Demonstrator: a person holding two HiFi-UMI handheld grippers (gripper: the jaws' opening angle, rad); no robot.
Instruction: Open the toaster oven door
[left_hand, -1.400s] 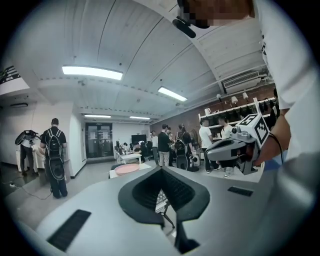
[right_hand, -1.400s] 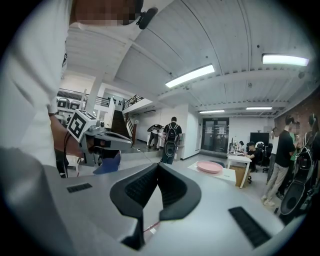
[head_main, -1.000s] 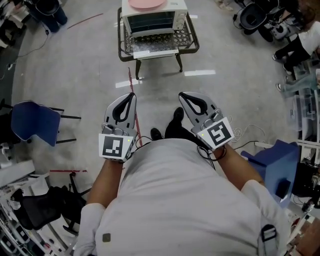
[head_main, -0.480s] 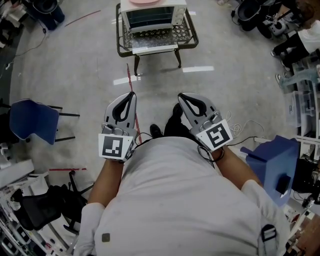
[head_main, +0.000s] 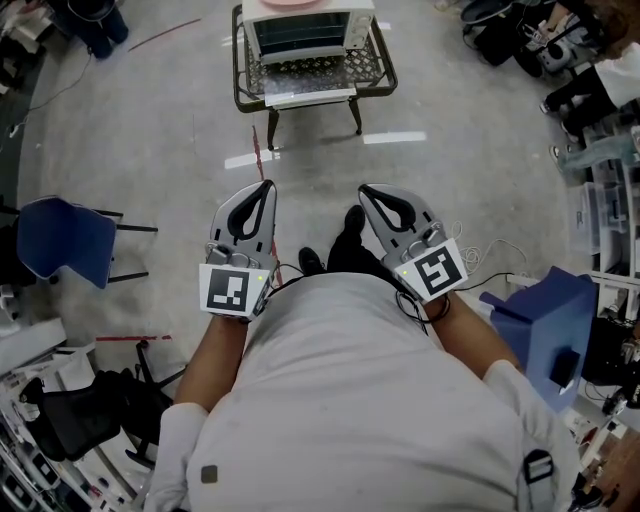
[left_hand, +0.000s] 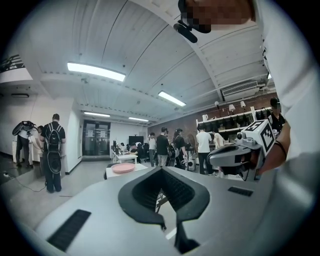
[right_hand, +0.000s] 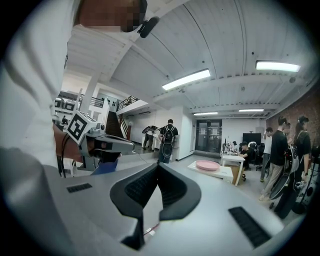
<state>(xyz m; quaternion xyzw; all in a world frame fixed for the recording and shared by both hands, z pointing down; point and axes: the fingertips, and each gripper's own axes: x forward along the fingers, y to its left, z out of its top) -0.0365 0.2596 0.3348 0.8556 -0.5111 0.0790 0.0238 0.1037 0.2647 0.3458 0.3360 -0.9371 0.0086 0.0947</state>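
Note:
The white toaster oven (head_main: 305, 30) stands with its glass door closed on a low metal-mesh table (head_main: 312, 74) at the top of the head view. A pink plate (head_main: 290, 4) lies on its roof. Both grippers are held at waist height, well short of the table, pointing toward it. My left gripper (head_main: 263, 188) is shut and empty. My right gripper (head_main: 367, 191) is also shut with nothing in it. In the left gripper view the left gripper (left_hand: 161, 169) points at the far-off plate (left_hand: 122, 168). In the right gripper view the right gripper (right_hand: 157, 165) has the plate (right_hand: 207, 165) to its right.
Bare concrete floor with white tape marks (head_main: 395, 138) and a red line (head_main: 262, 160) lies between me and the table. A blue chair (head_main: 62, 240) stands left, a blue stool (head_main: 548, 320) and cables (head_main: 492, 258) right. Seated people and chairs (head_main: 590, 70) crowd the upper right.
The oven and its table sit slightly higher in the head view than a second ago. Both grippers keep their places and stay shut.

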